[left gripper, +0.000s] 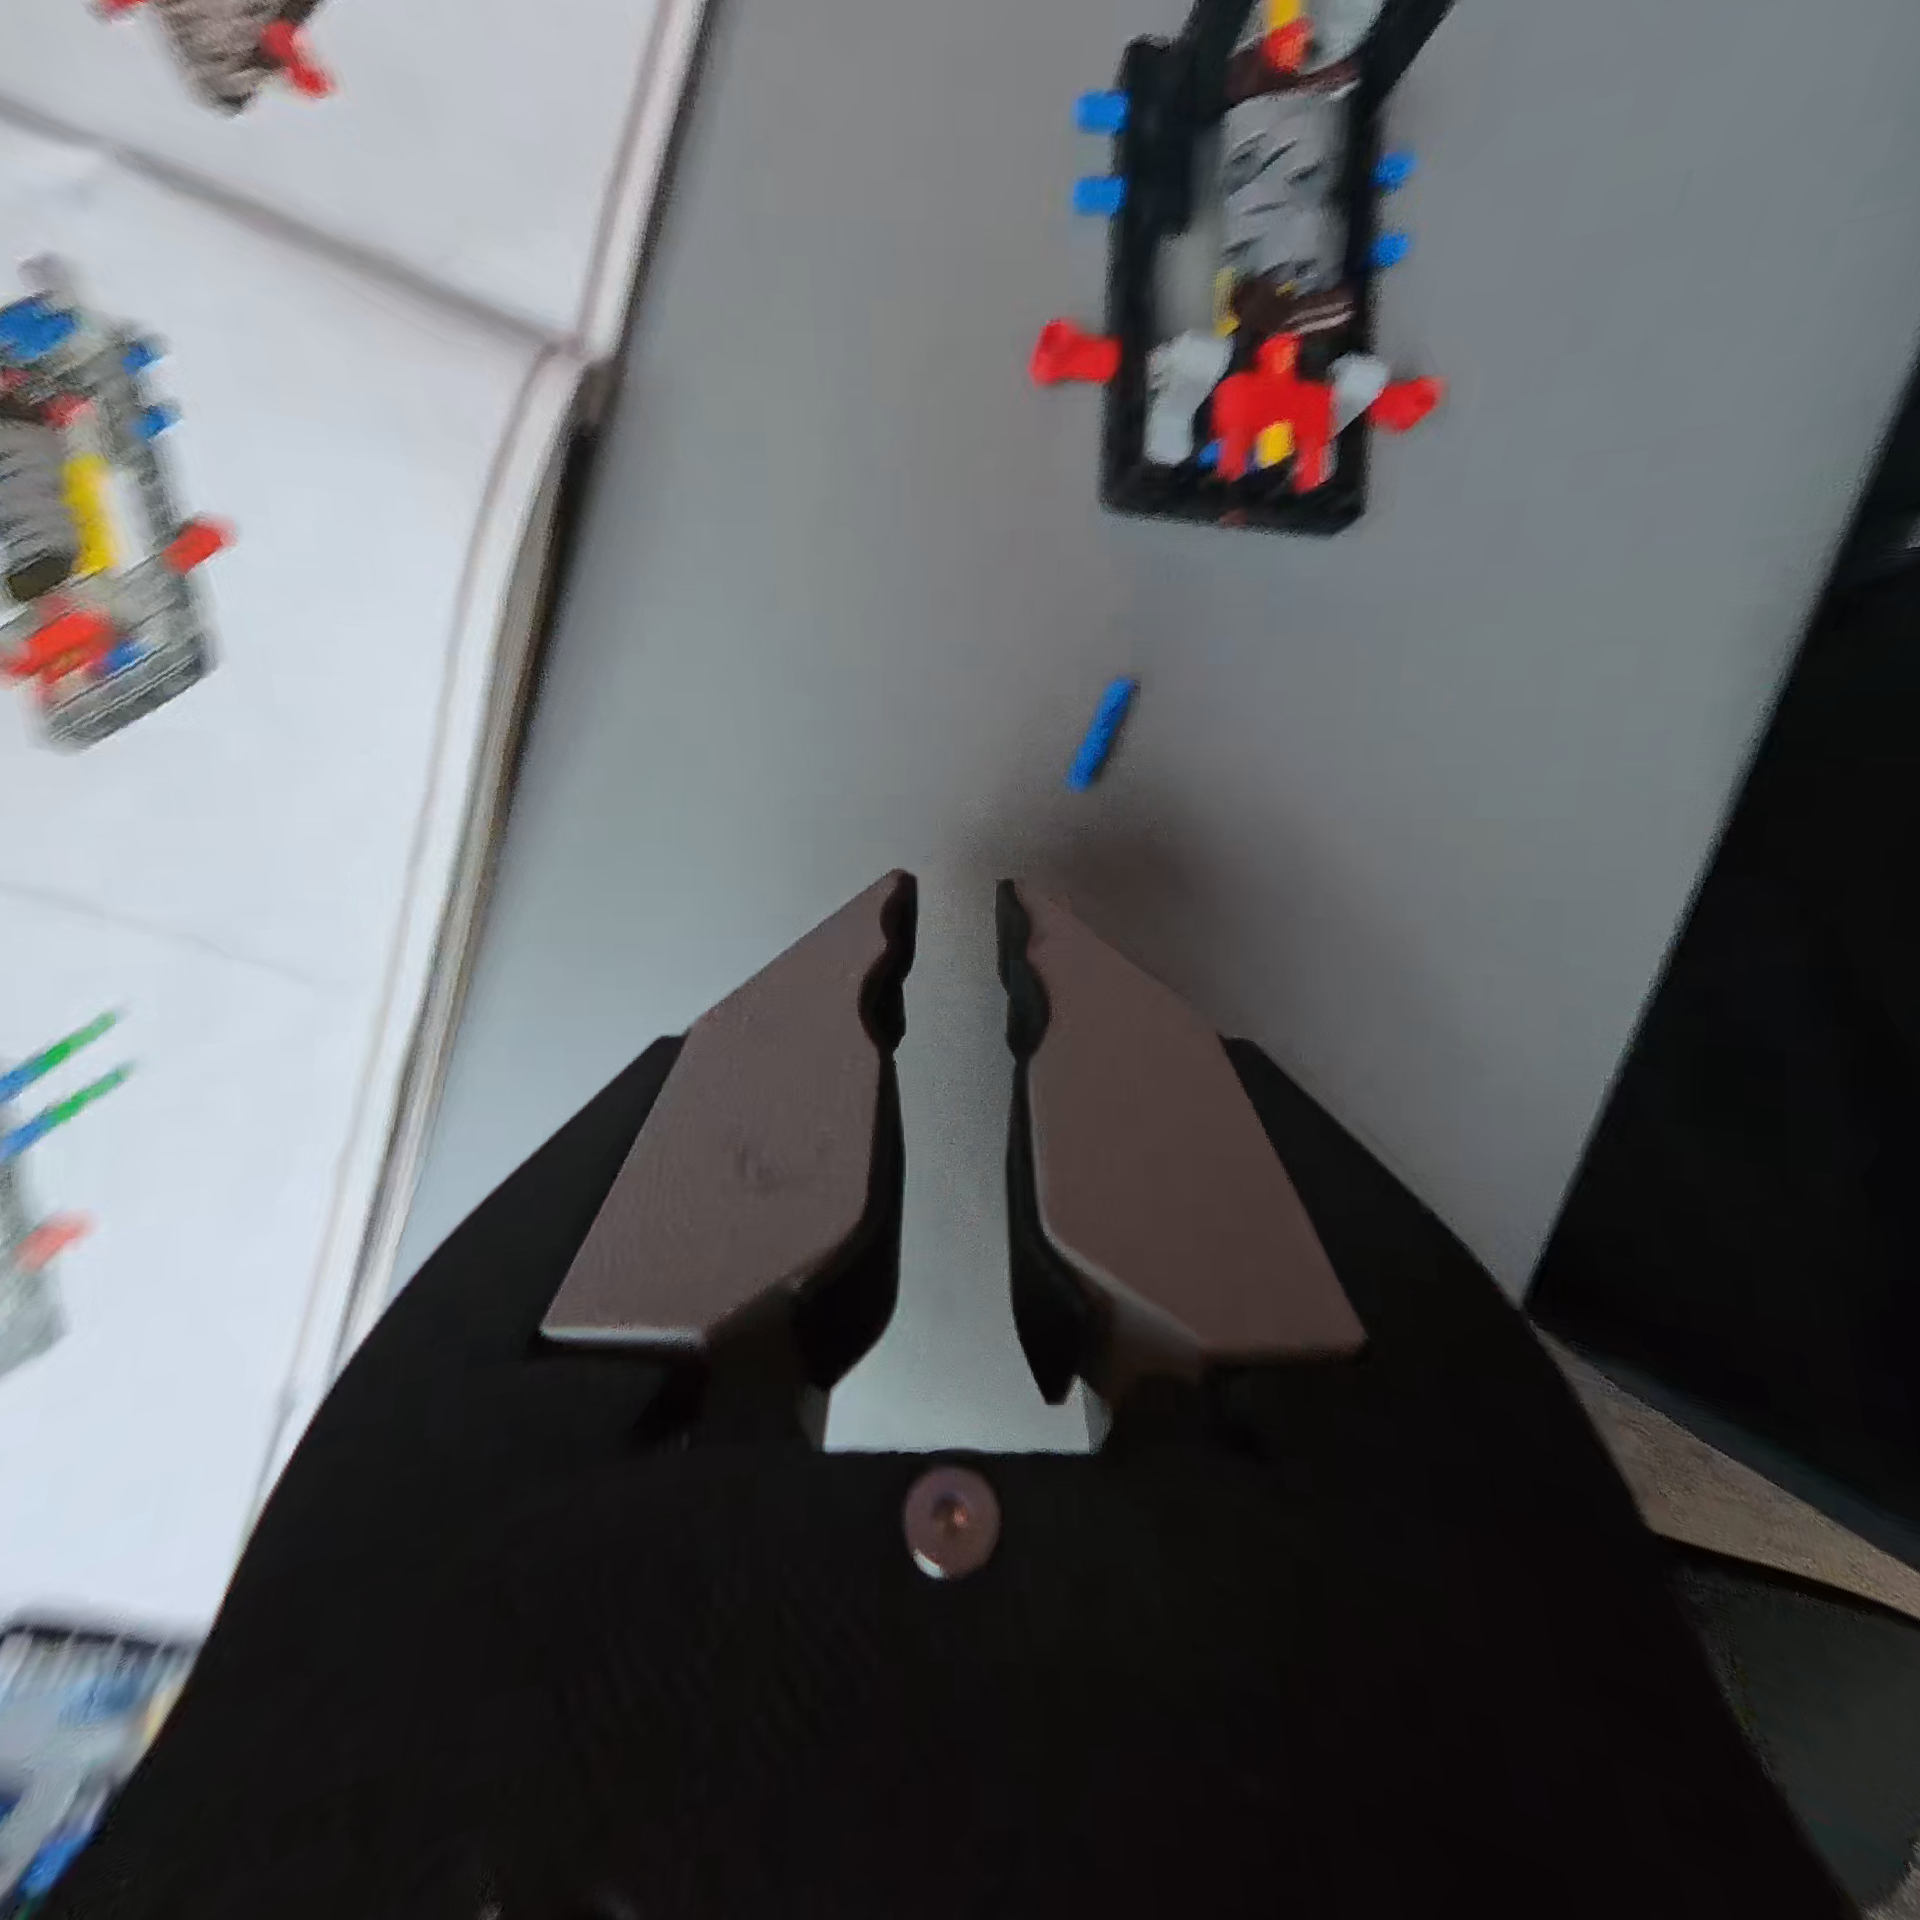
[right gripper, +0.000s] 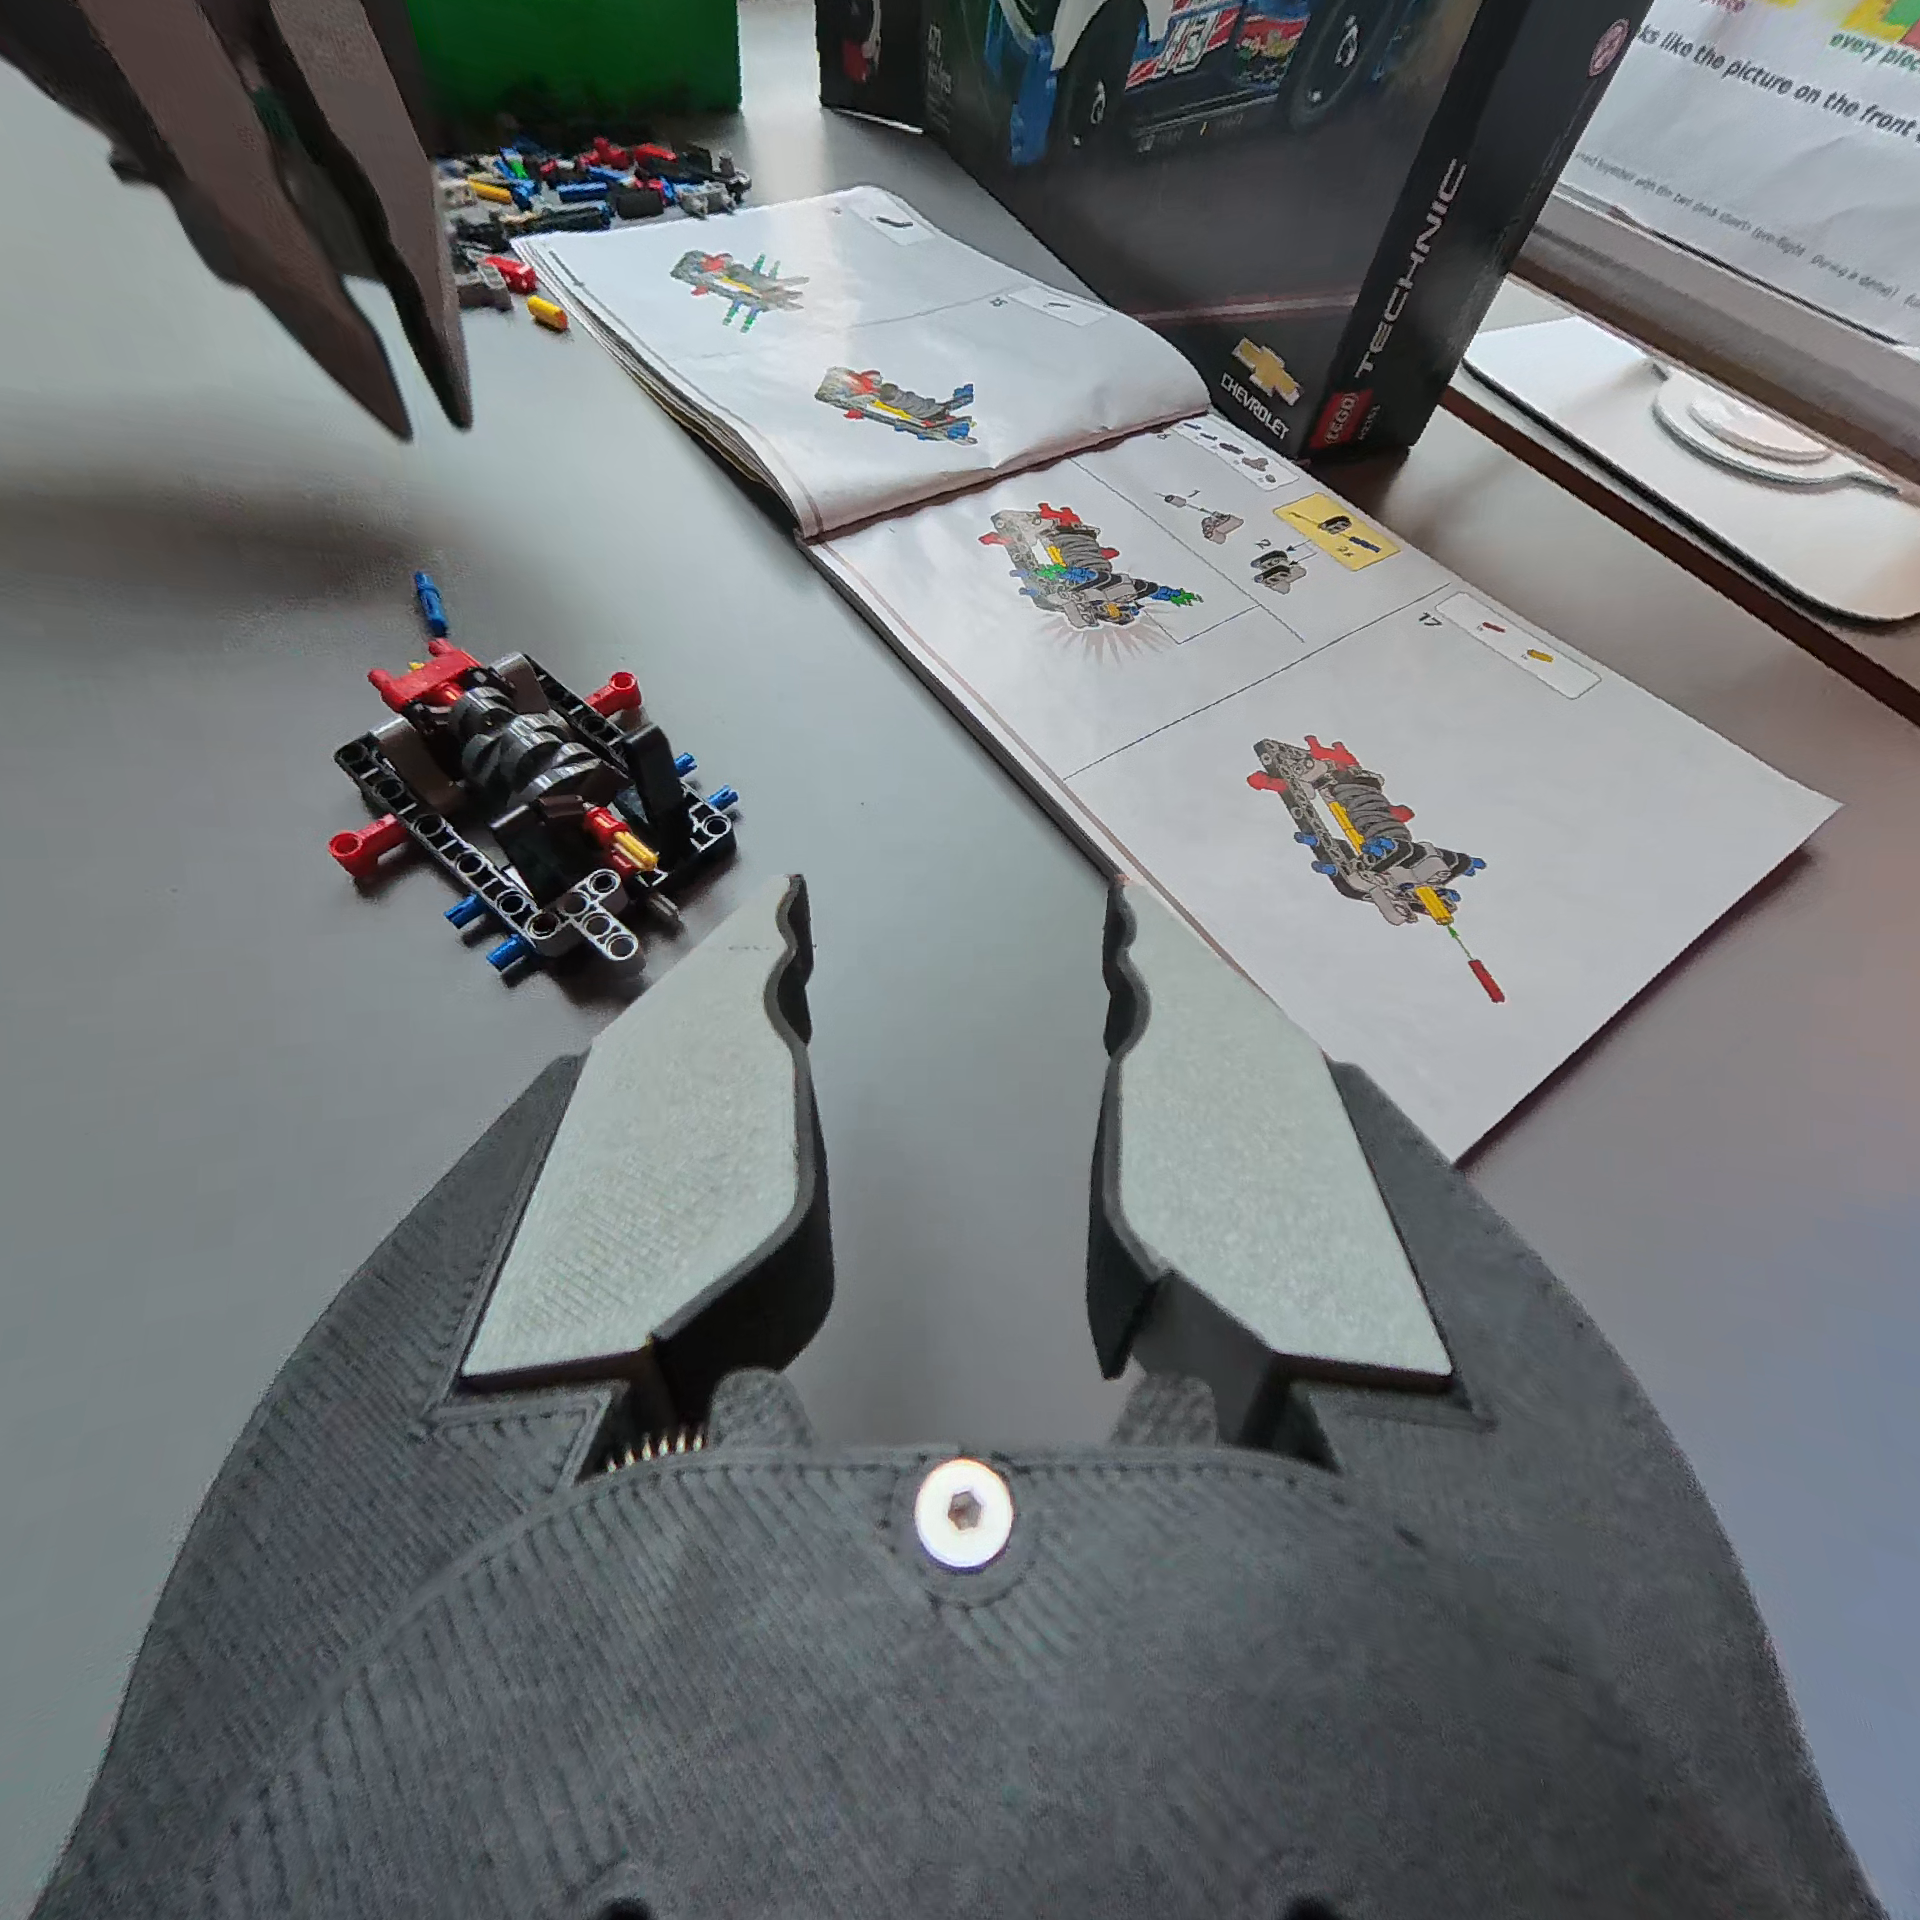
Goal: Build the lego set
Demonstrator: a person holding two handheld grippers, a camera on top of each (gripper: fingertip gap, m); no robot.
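I hold left gripper (left gripper: 956, 894) w/ a narrow gap, pinching nothing, aimed at blue pin (left gripper: 1101, 734) mid-frame, prob. my next pick; chassis (right gripper: 535, 805) sits centre-left, flat for access; right gripper (right gripper: 956, 914) spread wide, empty; manual (right gripper: 1195, 665) open alongside for ref.

Two wrist views sharing the chassis (left gripper: 1236, 312)

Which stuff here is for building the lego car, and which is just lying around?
For building: half-built frame, loose blue pin, parts pile, instruction booklet, both grippers, left and right.
Just lying around: set box, green bin, white tray.
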